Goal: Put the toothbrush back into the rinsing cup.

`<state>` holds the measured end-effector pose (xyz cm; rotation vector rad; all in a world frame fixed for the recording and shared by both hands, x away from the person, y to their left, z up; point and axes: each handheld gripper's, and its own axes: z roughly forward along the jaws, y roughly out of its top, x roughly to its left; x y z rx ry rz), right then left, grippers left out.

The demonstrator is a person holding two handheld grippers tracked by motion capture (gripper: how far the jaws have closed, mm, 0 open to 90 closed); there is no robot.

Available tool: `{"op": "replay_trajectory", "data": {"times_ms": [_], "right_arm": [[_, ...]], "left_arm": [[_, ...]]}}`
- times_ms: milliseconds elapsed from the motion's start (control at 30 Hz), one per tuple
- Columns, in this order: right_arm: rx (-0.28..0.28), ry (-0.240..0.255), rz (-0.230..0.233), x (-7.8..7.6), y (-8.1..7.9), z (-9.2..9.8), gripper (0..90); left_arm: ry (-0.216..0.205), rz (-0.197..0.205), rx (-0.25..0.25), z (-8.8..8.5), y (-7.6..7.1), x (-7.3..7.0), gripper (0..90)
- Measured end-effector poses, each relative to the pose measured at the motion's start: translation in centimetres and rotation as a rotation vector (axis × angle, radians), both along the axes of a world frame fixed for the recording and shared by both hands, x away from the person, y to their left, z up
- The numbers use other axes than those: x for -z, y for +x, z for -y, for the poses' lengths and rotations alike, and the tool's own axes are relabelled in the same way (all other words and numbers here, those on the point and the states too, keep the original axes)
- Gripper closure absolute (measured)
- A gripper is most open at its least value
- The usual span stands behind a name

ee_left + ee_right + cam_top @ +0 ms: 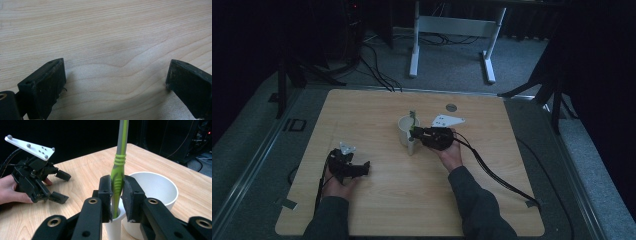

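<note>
Upright, the green toothbrush [117,173] stands in a small white tube [113,225] beside the white cup [160,190] mid-desk [377,200], the right gripper [117,195] barely loosened around it, while the left gripper [116,82] rests apart, jaws wide.

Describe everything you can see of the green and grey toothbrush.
The toothbrush stands nearly upright, its lower end inside a small white holder beside a white cup. The handle looks plastic: bright green with ribbed rings, grey above. The right gripper flanks it, fingers close on both sides. Its head is cut off from sight.
</note>
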<state>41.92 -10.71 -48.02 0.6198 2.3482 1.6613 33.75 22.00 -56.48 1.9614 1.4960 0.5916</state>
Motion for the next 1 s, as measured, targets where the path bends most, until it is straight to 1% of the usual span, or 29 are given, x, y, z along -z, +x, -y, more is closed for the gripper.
{"op": "replay_trajectory", "data": {"times_ms": [67,133,200,300,433,600,733,833,933,1000], "right_arm": [[-0.009,-0.004,-0.002,0.1,-0.1,0.0,59.2],[-0.017,-0.015,0.0,0.0,-0.2,-0.1,49.6],[-0.02,-0.032,-0.005,0.0,-0.4,-0.1,43.8],[-0.021,-0.07,0.009,0.0,-0.6,0.0,38.1],[-0.032,-0.106,0.028,0.0,-1.1,0.0,35.6],[-0.036,-0.124,0.037,-0.2,-1.5,0.0,33.6],[-0.042,-0.144,0.039,-0.2,-1.7,0.1,31.9],[-0.036,-0.133,0.03,-0.2,-1.8,0.6,31.7],[-0.024,-0.136,0.022,-0.1,-1.7,1.1,31.3],[-0.018,-0.154,0.023,0.0,-1.8,1.3,30.7]], "left_arm": [[0.0,0.0,0.001,0.0,0.0,0.0,3.5],[0.0,0.0,0.001,0.0,0.0,0.0,3.5],[0.0,0.0,0.001,0.0,0.0,0.0,3.5],[0.0,0.0,0.001,0.0,0.0,0.0,3.5],[0.0,0.0,0.001,0.0,0.0,0.0,3.5],[0.0,0.0,0.001,0.0,0.0,0.0,3.5],[0.001,0.0,0.001,0.0,0.0,0.0,3.5],[0.0,0.0,0.001,0.0,0.0,0.0,3.5],[0.0,0.0,0.001,0.0,0.0,0.0,3.5],[0.0,0.0,0.001,0.0,0.0,0.0,3.5]]}}
